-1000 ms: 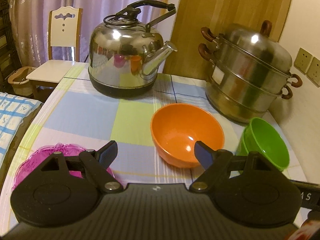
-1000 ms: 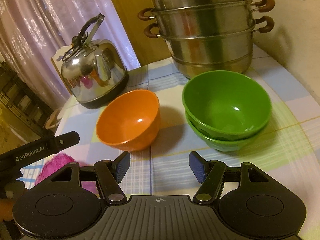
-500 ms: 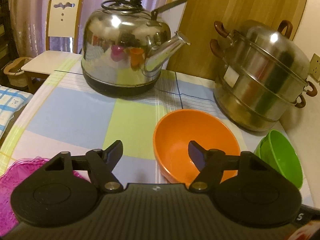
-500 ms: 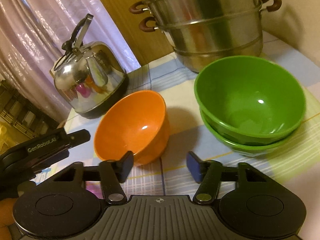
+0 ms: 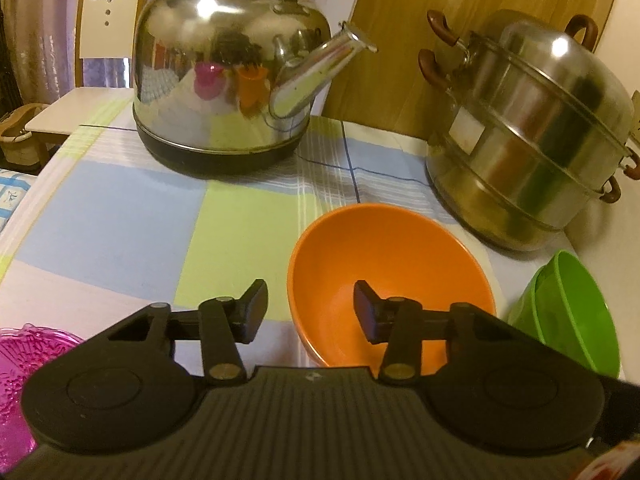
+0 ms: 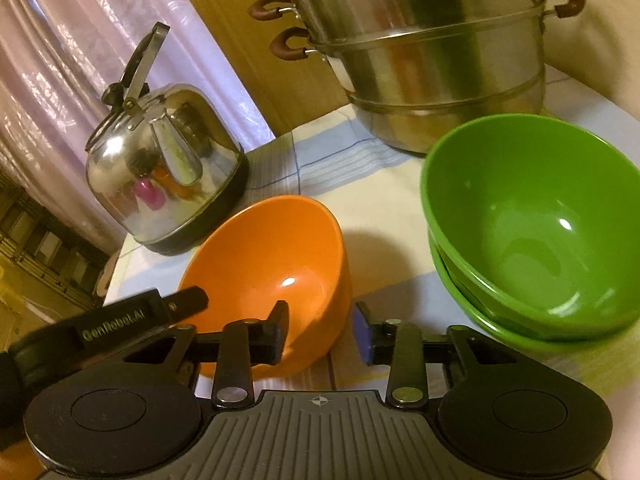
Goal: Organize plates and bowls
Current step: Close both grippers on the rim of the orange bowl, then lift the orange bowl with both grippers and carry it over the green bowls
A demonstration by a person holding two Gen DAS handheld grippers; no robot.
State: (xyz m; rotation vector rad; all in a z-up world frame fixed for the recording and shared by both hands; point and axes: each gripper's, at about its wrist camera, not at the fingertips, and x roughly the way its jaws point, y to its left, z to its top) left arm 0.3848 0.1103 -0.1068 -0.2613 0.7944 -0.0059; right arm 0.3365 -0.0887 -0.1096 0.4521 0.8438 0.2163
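Observation:
An orange bowl (image 5: 392,264) (image 6: 272,264) stands upright on the checked tablecloth. My left gripper (image 5: 310,314) straddles its left rim, one finger inside and one outside. Its jaws are closing, and a gap still shows at both pads. My right gripper (image 6: 320,333) straddles the bowl's opposite wall the same way, jaws closing, and I see no firm press there. Two green bowls (image 6: 528,232) (image 5: 572,312) sit stacked to the right of the orange one. A pink glass plate (image 5: 16,364) lies at the near left edge, partly hidden by my left gripper's body.
A steel kettle (image 5: 224,80) (image 6: 168,168) stands at the back left. A tiered steel steamer pot (image 5: 528,128) (image 6: 432,52) stands at the back right, close behind the green bowls. A white chair (image 5: 104,40) is beyond the table's far left edge. A wall runs along the right.
Both grippers have come forward and down onto the orange bowl. Their jaws have narrowed and now stand on either side of its rim. The bowls have not moved.

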